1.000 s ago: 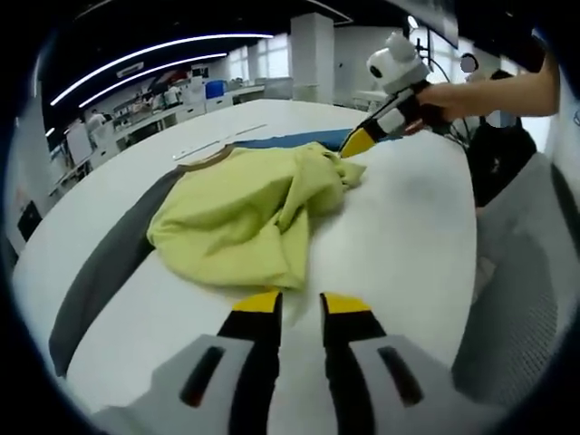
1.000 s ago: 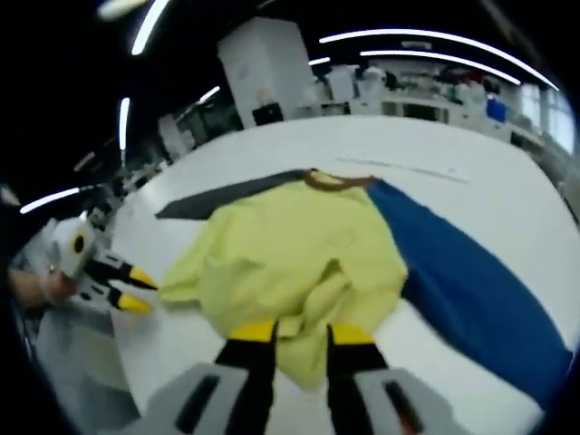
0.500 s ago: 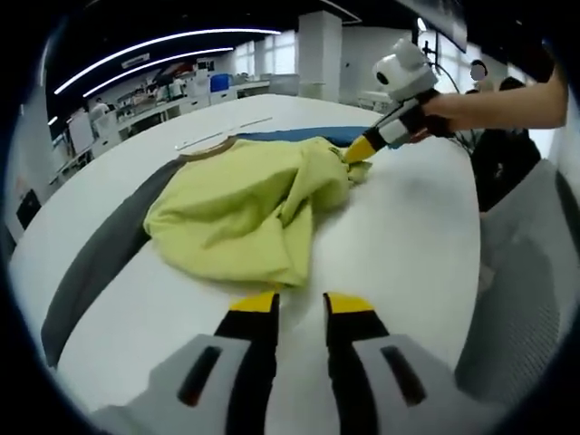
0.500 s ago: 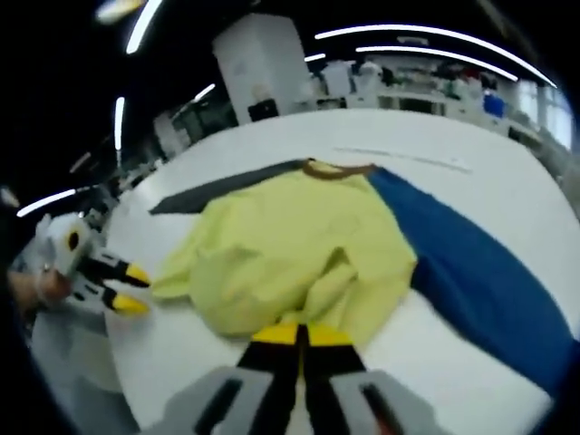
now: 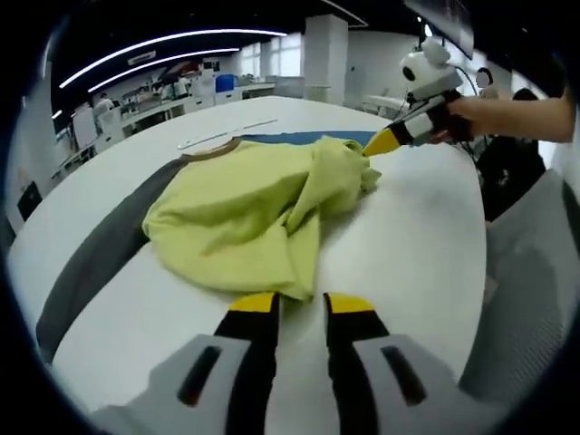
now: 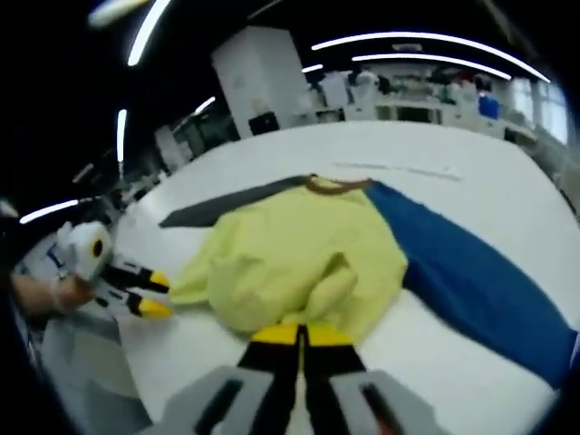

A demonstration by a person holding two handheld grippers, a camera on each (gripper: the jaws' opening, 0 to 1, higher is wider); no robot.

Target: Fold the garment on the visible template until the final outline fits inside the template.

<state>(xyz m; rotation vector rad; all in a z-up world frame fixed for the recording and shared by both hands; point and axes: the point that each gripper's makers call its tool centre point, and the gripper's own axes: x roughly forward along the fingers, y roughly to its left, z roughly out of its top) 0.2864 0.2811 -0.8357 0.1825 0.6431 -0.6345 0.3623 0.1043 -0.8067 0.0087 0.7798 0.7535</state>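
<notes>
White table (image 5: 417,236) carries a yellow garment (image 5: 245,204), pinched by the right hand-held gripper (image 6: 301,335); left hand-held gripper (image 5: 299,304) gapes empty.

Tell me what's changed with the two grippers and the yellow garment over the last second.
The right gripper, open a second ago, has shut on the yellow garment's edge and lifted that fold up and away from the left gripper. The left gripper stays open at the near hem. The grey and blue template strips look unchanged.

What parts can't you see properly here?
- Grey panel, left gripper view: its middle lies under the yellow garment.
- Blue panel, right gripper view: far end cut off by the picture's edge.
- Right gripper: fabric between its tips can't be seen.
</notes>
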